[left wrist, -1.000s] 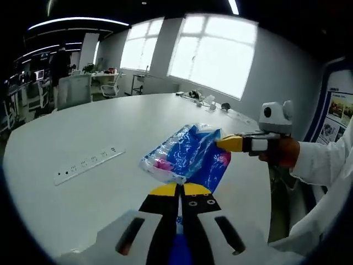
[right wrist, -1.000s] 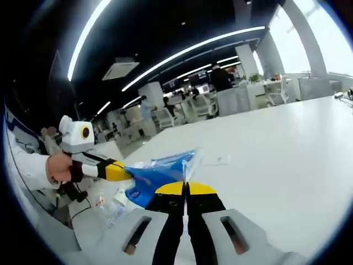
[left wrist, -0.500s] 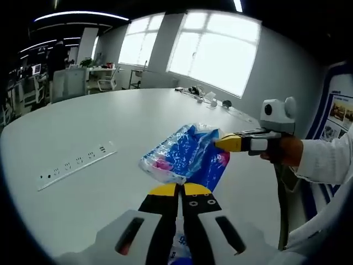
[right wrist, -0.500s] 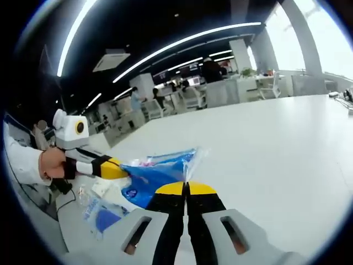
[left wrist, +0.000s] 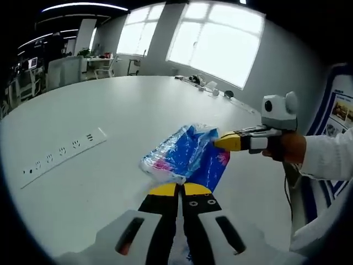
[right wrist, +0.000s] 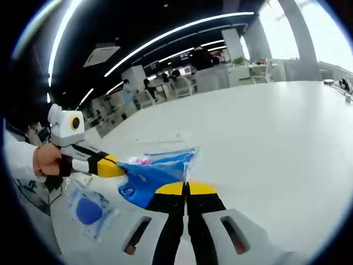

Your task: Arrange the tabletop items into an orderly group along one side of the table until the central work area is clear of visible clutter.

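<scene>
A blue, pink and clear plastic pack (left wrist: 185,154) hangs stretched between my two grippers above the white table (left wrist: 110,116). My left gripper (left wrist: 178,188) is shut on its near edge. My right gripper (left wrist: 222,142), held by a hand in a white sleeve, comes in from the right and pinches the pack's far corner. In the right gripper view the same pack (right wrist: 151,172) runs from my right gripper (right wrist: 186,186), shut on its corner, to my left gripper (right wrist: 118,169) at the left. A second clear packet (right wrist: 88,210) with a blue disc lies flat on the table below.
A long white power strip (left wrist: 60,157) is set into the table at the left. Small items and cables (left wrist: 205,87) sit at the table's far end under the windows. Office desks and chairs (right wrist: 220,77) stand beyond the table's far edge.
Both grippers keep their hold on the pack. Both views have swung, bringing more of the tabletop and the second packet into the right gripper view.
</scene>
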A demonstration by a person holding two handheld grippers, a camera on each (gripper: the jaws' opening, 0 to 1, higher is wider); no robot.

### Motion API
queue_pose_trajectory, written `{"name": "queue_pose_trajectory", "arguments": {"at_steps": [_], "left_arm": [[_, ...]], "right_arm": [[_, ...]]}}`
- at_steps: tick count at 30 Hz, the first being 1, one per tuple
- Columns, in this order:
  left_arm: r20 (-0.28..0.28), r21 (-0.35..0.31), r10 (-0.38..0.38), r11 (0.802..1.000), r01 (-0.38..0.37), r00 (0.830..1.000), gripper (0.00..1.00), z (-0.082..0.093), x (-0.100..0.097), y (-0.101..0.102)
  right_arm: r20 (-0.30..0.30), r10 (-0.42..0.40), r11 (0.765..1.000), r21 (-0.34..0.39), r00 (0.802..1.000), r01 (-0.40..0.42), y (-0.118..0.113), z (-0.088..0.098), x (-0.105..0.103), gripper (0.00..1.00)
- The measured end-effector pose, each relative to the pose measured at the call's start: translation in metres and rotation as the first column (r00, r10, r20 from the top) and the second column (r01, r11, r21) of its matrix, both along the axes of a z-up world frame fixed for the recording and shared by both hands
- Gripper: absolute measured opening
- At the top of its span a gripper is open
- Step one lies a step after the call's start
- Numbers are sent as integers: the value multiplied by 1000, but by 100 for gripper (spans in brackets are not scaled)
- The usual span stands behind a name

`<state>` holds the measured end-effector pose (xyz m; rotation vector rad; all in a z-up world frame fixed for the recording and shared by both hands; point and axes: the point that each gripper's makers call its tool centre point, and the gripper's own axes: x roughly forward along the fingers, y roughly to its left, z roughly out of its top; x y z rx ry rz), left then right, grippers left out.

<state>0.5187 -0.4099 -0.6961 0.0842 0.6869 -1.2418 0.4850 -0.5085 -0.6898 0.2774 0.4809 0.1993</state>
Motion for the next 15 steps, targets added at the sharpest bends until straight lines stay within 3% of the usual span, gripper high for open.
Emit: {"name": "queue_pose_trajectory", "arguments": {"at_steps": [8,15], "left_arm": [[25,37,-17,999,16,1000,0,-21,3,-10],[7,47,-6,999,6,1000,0,-34,3,-17]], "right_arm": [[-23,-26,1000,-3,999,26,-10,-21,-1,0],[-47,-39,999,-8,998,39,-16,-35,-3,0]]}}
